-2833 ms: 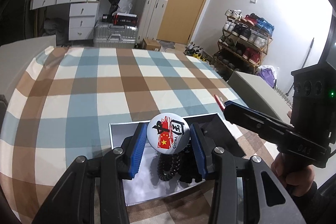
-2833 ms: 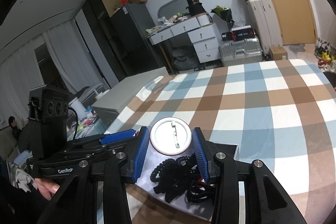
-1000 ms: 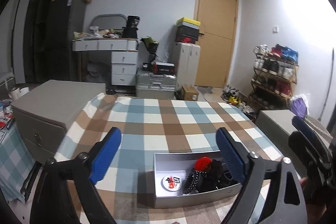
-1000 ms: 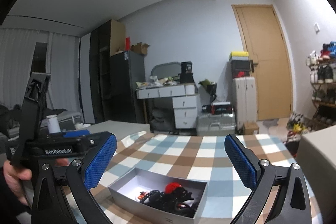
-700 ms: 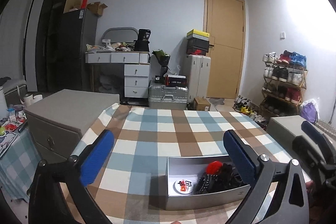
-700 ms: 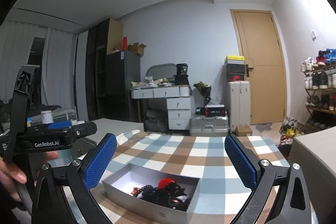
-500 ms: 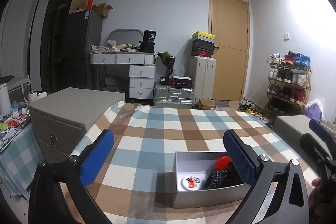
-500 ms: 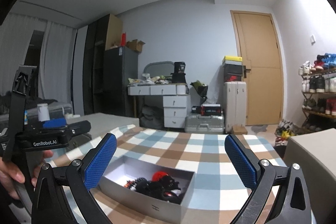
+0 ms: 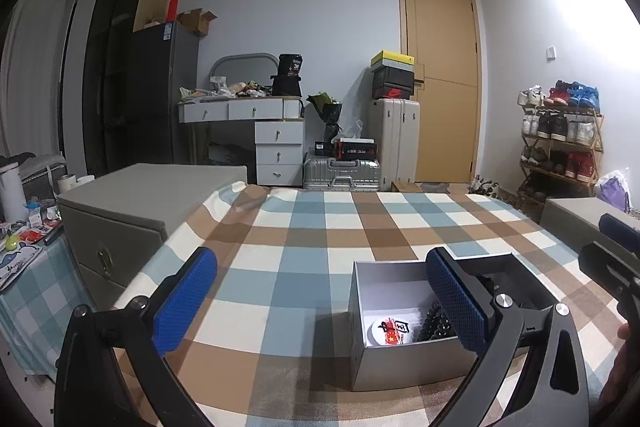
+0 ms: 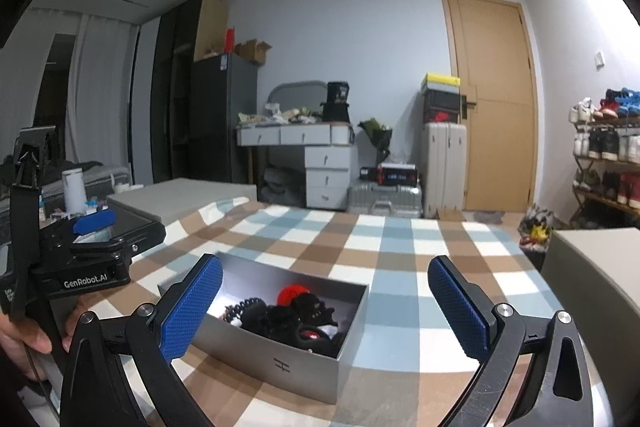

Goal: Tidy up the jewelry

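Checked cloth, blue and brown, covers our bench (image 9: pixel 304 251). On the left, our left claw (image 9: pixel 320 301) hangs spread wide, nothing between its blue pads (image 9: pixel 185 297). Just beyond its right pad sits the grey box (image 9: pixel 400 359), open on top, with the round China badge (image 9: pixel 394 331) lying flat on its floor beside dark beaded bracelets (image 9: pixel 438 321). Over to the right-hand view: our right claw (image 10: pixel 325 307) is spread wide too, empty, held above the same box (image 10: pixel 280 355), where a red pom-pom (image 10: pixel 292 294) tops a black tangle of jewelry (image 10: pixel 288 321).
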### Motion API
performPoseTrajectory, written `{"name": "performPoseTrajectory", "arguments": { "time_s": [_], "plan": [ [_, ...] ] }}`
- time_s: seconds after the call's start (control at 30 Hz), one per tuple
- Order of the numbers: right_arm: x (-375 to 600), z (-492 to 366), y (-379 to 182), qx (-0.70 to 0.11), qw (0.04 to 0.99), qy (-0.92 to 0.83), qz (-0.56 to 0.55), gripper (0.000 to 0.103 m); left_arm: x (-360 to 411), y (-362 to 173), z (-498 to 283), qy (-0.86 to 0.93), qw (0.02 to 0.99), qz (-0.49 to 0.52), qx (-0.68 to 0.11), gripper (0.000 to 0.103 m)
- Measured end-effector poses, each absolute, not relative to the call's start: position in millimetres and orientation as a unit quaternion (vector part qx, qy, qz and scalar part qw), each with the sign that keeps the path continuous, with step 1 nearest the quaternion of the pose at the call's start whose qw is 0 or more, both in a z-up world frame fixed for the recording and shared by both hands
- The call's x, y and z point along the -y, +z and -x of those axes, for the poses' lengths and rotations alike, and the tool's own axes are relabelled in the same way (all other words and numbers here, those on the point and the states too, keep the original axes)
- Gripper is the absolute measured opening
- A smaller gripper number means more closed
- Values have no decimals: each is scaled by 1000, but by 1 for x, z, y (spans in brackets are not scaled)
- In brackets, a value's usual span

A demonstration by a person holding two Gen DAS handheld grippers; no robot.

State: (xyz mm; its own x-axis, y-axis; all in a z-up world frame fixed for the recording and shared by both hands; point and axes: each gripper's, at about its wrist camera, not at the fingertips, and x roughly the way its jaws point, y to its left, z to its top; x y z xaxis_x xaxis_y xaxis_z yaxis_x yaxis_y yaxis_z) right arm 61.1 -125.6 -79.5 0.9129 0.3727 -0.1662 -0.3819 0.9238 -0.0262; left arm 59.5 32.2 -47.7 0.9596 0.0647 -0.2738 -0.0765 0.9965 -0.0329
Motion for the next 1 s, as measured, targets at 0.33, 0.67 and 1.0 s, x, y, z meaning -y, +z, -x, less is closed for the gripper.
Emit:
{"name": "performPoseTrajectory", "arguments": {
  "time_s": [0.33, 0.67, 1.0],
  "plan": [
    [122, -74, -85, -120, 974, 187, 36, 103, -25, -47, -58, 22, 988, 8, -152, 102],
    [121, -75, -85, -121, 974, 187, 36, 103, -26, -46, -57, 23, 988, 8, -152, 102],
    [121, -75, -85, -121, 974, 187, 36, 103, -26, -46, -57, 23, 988, 8, -152, 102]
  ]
}}
